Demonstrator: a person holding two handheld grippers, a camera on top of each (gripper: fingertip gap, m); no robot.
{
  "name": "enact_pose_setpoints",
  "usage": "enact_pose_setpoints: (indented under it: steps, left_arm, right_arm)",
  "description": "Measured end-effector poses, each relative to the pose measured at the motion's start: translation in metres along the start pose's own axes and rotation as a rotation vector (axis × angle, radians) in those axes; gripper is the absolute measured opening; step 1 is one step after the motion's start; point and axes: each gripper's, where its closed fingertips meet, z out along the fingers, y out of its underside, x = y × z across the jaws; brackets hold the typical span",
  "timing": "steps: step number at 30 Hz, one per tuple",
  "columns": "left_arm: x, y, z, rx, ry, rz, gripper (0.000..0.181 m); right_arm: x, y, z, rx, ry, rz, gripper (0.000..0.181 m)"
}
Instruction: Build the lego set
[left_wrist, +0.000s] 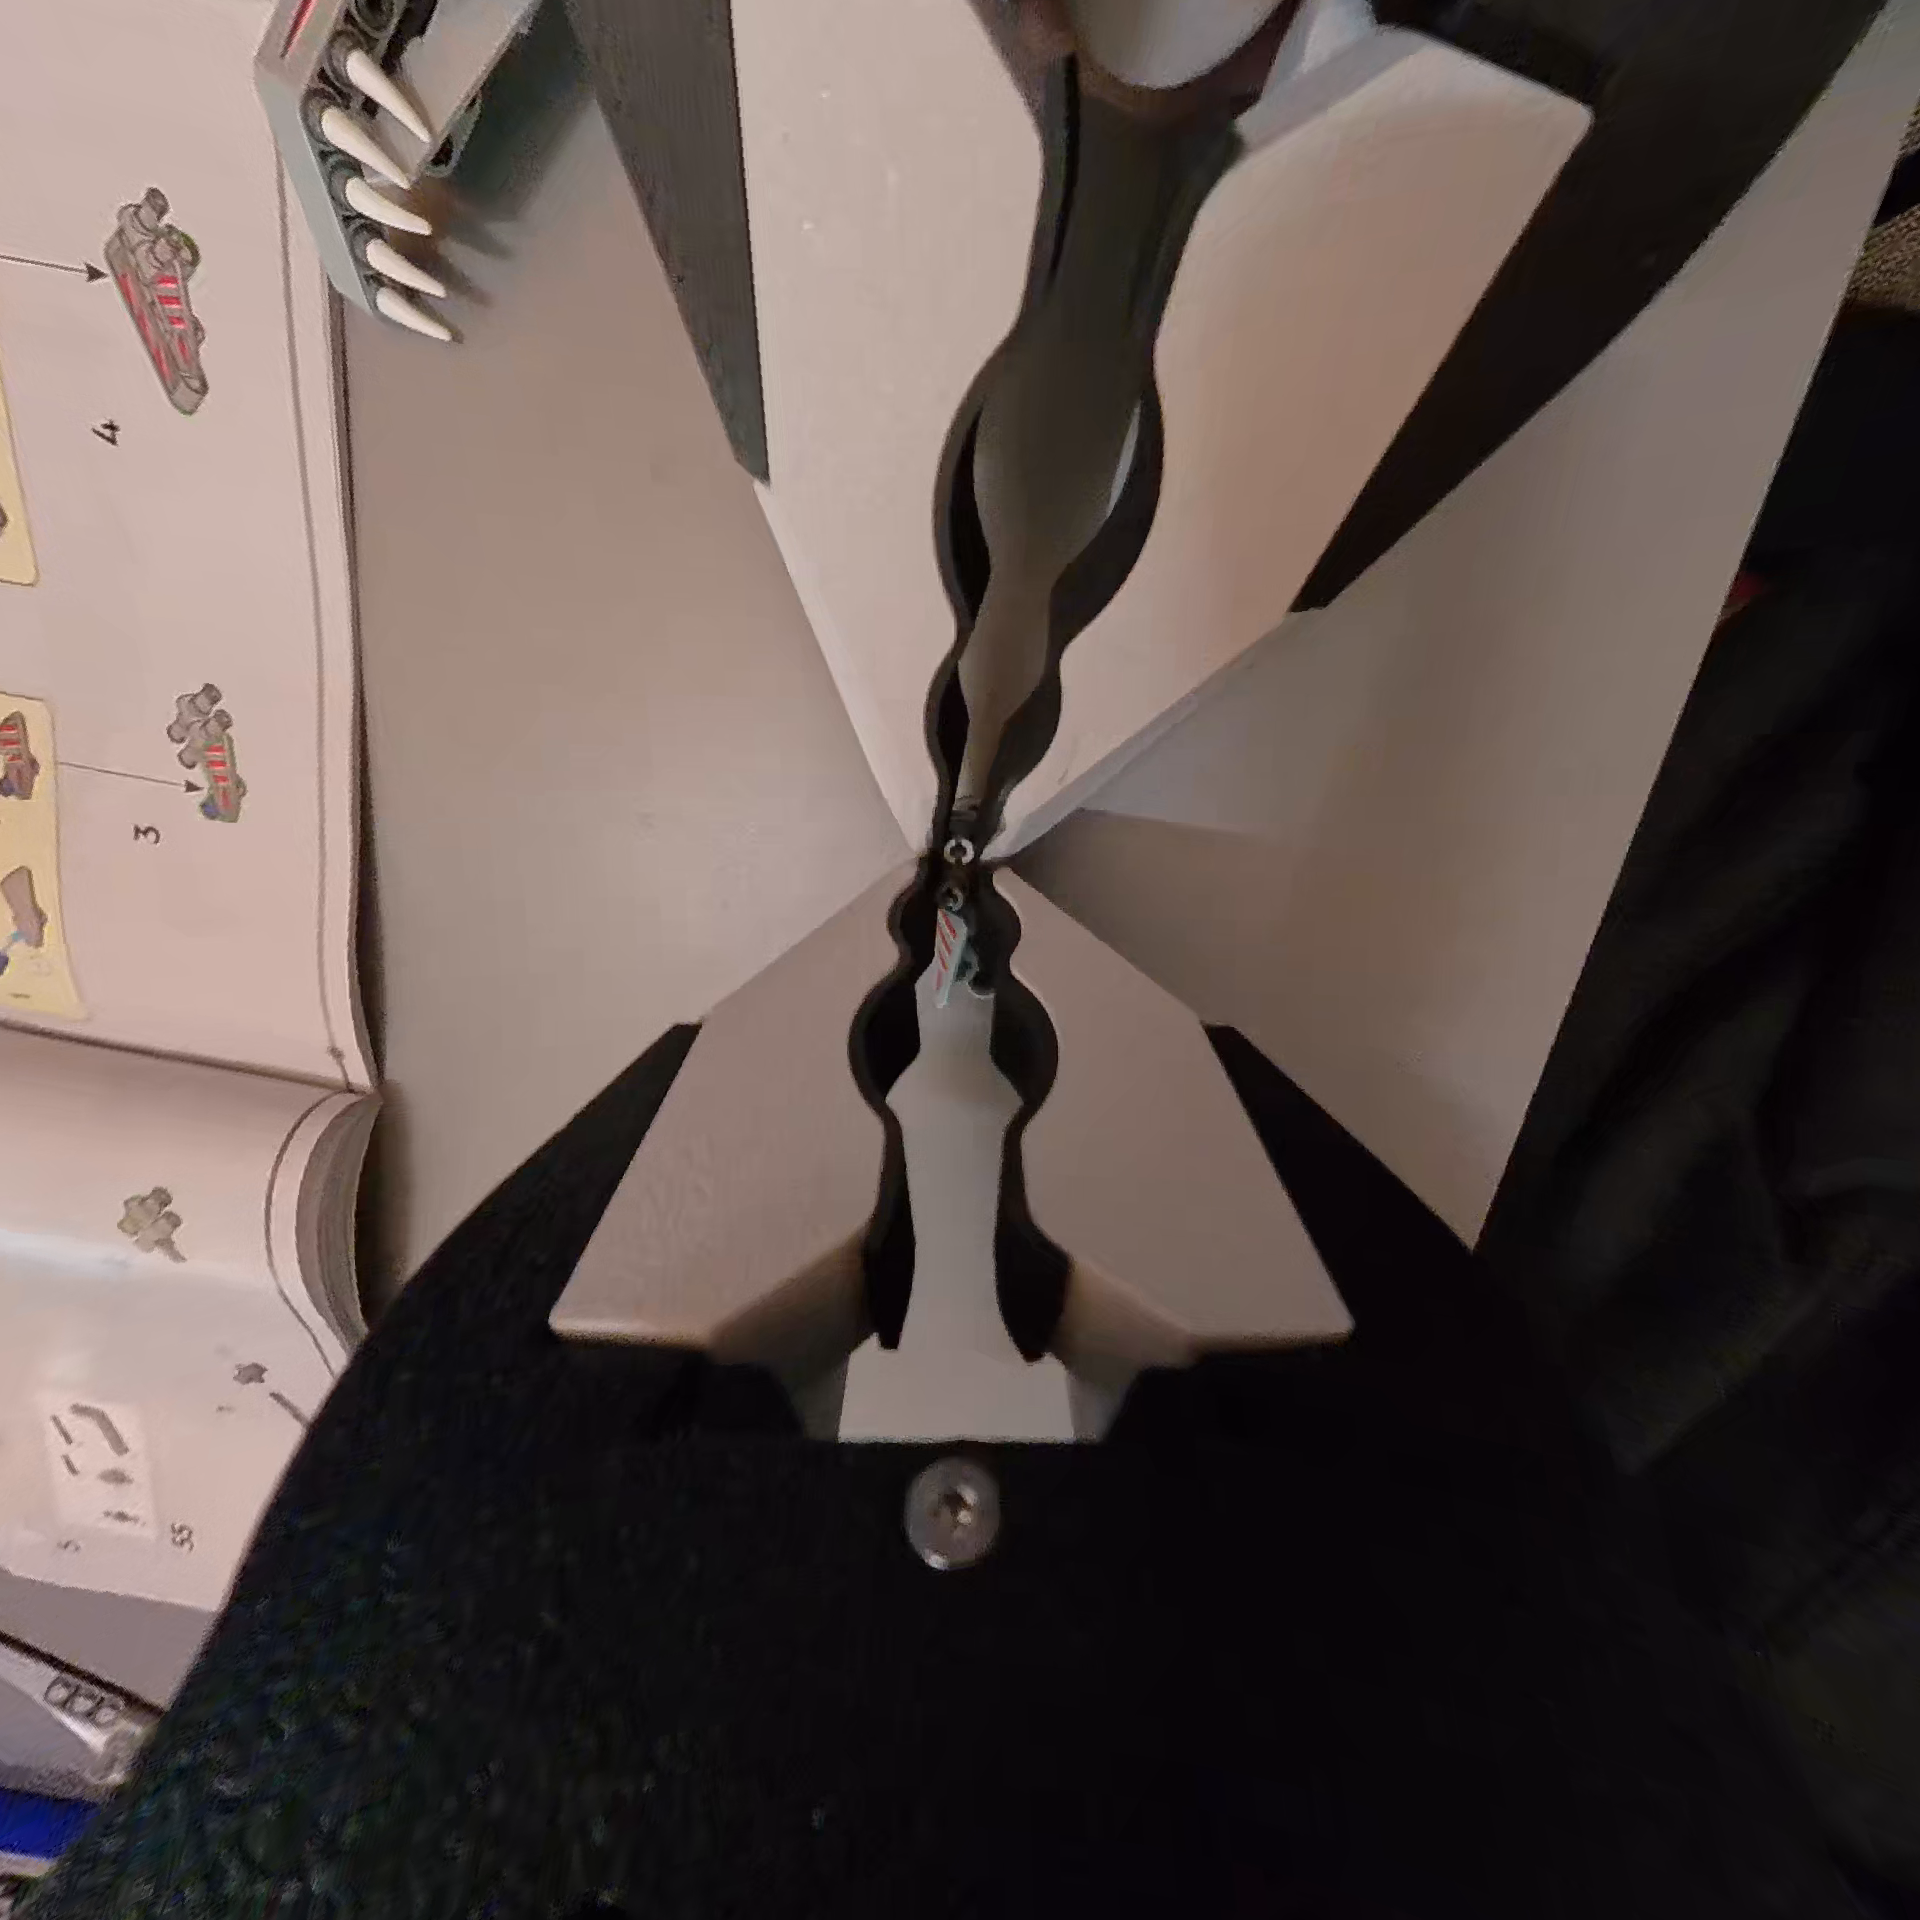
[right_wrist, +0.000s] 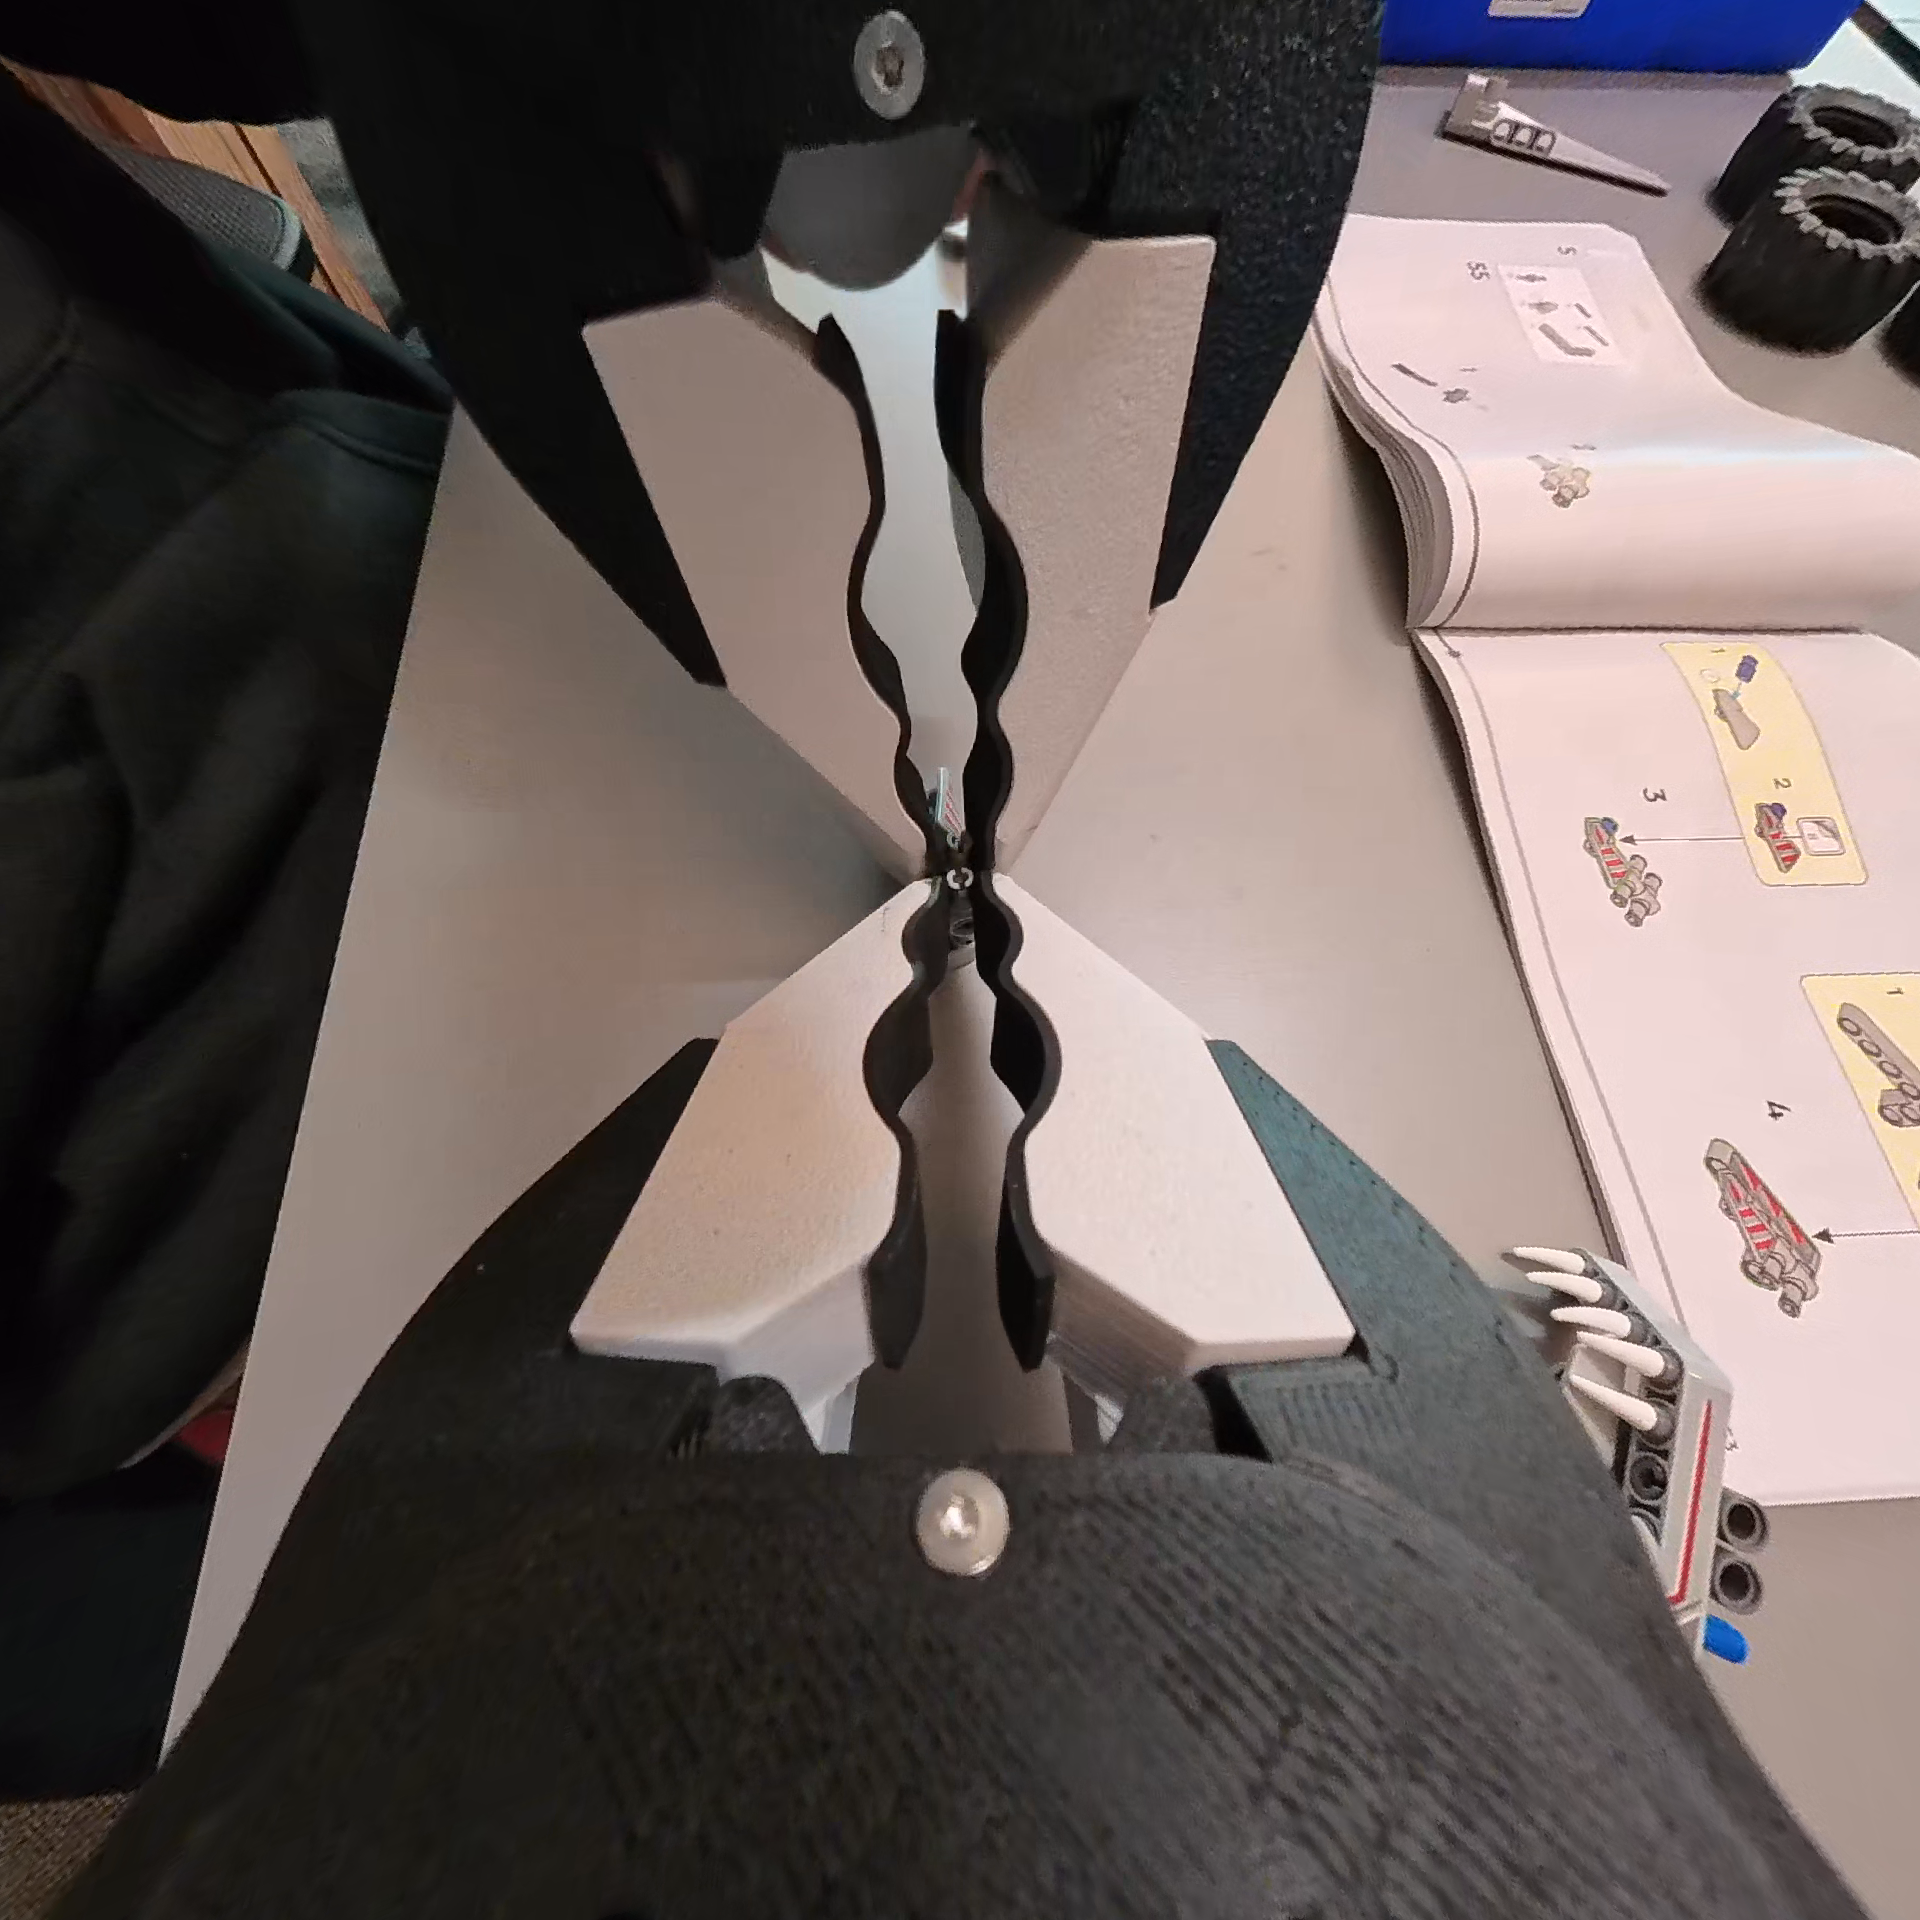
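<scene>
Piece (left_wrist: 954, 951) between left fingers (left_wrist: 894, 935)

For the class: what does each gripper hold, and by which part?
The left gripper pinches a small red-striped grey piece by its end. The right gripper grips a small dark part; where is unclear.

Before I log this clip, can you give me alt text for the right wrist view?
The right tool and left tool meet tip to tip above a grey table, each shut on part of a small grey lego piece with red stripes. An open instruction booklet, a toothed grey lego assembly and black tyres lie right.
</scene>
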Motion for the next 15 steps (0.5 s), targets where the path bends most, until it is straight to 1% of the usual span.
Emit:
enact_pose_setpoints:
  steps: [2,5,9,15]
  left_arm:
    - [0.0001,-0.0001,0.0001,-0.007,0.013,-0.029,0.005]
    - [0.0008,-0.0015,0.0005,0.007,0.037,-0.061,0.005]
    - [0.0012,-0.0016,0.0007,0.000,0.047,-0.060,0.005]
    - [0.0017,-0.0013,0.0009,-0.037,0.066,-0.044,0.005]
  right_arm:
    - [0.0005,-0.0004,-0.0002,0.002,0.006,-0.006,0.003]
    - [0.0013,-0.0004,-0.0024,-0.003,0.036,-0.078,0.003]
    - [0.0008,-0.0009,-0.0031,0.013,0.024,-0.059,0.003]
    - [0.0004,-0.0037,-0.0061,0.042,0.026,-0.109,0.003]
